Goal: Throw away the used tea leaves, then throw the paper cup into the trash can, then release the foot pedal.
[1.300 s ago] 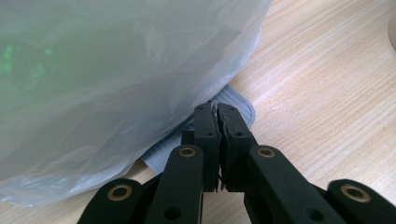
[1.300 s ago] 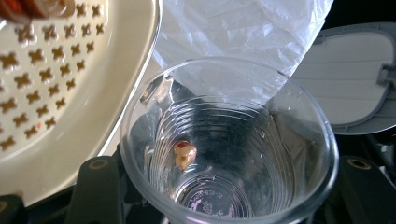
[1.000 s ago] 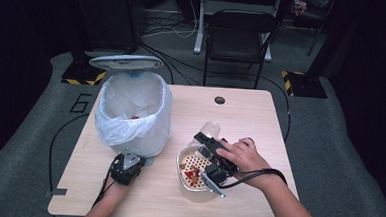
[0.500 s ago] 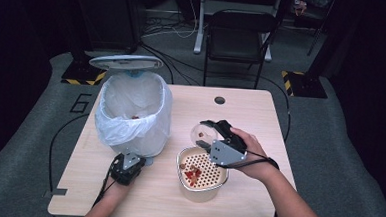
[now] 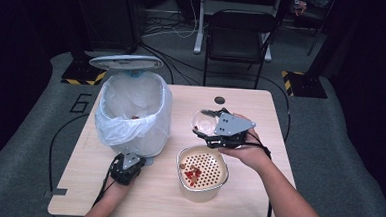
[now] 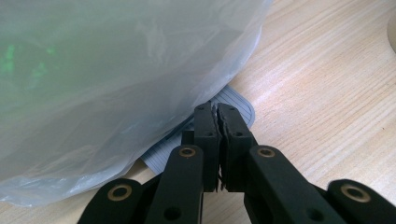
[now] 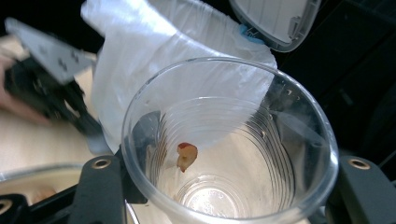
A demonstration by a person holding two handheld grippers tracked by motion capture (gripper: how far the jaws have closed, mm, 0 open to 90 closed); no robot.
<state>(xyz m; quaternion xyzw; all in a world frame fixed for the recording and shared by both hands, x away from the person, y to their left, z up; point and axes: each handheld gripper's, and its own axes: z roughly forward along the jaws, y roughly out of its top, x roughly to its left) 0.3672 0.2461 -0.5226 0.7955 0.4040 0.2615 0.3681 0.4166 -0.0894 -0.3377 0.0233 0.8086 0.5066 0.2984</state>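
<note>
Fingers of my right gripper (image 5: 211,131) pinch the cup (image 7: 229,144) — one scrap left; left gripper (image 6: 219,135) fingers pressed together by the bin (image 5: 133,113).

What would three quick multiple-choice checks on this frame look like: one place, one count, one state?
1. Where is the strainer bowl?
A. inside the bin
B. on the table, near its front edge
C. on the chair

2. How many scraps cling inside the clear cup?
A. none
B. one
C. five

3. How do the left gripper jaws stand?
A. shut
B. wide open
C. clamped on the cup

Answers: 1 B, it sits on the wood beside the lined bin. 2 B, a single reddish piece sticks to the wall. 3 A, the pads meet with nothing between them.
</note>
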